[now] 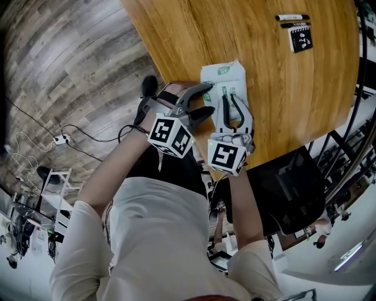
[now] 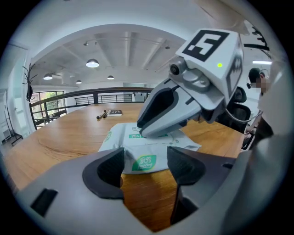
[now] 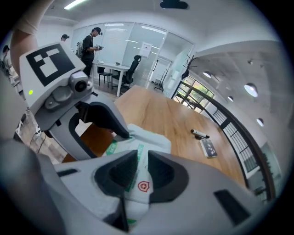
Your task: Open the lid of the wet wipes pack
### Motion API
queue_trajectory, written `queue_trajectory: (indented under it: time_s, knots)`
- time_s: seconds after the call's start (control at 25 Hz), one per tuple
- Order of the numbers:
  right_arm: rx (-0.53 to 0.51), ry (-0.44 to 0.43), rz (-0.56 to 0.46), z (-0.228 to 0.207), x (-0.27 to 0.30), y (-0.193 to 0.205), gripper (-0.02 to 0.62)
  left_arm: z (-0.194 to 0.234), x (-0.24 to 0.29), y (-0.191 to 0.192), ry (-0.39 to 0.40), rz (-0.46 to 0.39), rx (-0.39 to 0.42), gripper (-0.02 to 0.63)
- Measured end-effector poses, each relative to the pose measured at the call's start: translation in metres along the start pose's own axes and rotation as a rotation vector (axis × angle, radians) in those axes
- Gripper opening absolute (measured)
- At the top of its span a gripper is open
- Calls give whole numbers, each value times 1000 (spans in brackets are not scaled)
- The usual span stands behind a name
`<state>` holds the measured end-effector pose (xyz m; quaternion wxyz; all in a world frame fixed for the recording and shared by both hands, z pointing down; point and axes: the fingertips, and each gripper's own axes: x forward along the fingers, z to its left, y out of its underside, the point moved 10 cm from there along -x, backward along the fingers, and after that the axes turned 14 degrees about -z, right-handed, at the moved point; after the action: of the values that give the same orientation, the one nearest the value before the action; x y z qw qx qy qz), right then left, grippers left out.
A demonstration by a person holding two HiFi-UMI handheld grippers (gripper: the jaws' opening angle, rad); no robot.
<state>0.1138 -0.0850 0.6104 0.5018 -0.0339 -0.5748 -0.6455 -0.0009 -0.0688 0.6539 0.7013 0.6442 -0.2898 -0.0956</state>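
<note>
Left gripper (image 2: 146,167) has its jaws spread wide. The corner of the pack (image 2: 138,142) with the green logo sits in the gap between them, but neither pad is pressing on it. Right gripper (image 3: 142,172) is way narrower: jaws nearly together, pinching the near end of the pack right by a little red shield mark. From the left gripper view it comes down on top of the pack.

Everything's on a wooden desk (image 1: 264,88), with the pack lying near its rounded edge. A pen (image 1: 292,17) and a small dark card (image 1: 301,38) are well apart at the far side. Grey plank floor, black chair (image 1: 294,188), railing and round ceiling lamps around.

Pack is white and soft with green labels. Can't tell if the lid is up
</note>
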Motion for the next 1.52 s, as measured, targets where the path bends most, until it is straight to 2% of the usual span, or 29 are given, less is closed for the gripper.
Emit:
queue_trajectory:
  time_s: [0.12,0.24,0.8,0.96,1.08,1.36,1.52]
  knots:
    - [121,-14,-27,-10,2,-1,67,1,0,0,5,-2,-8,282]
    - [169,-56,-28,-4,3,-1,69,1,-1,1,8,-5,-7,282]
    - [128,-31,-10,16,-1,1,83,3,-2,0,25,-8,-5,282]
    - [51,6,41,19,2,-2,83,2,-1,1,29,-3,7,282]
    - [36,16,60,20,3,-4,83,3,-2,0,31,-1,4,282]
    - [87,85,36,21,1,-3,89,4,-1,0,37,2,-9,282]
    - [84,95,42,20,-1,-10,95,6,-1,0,41,14,-14,281]
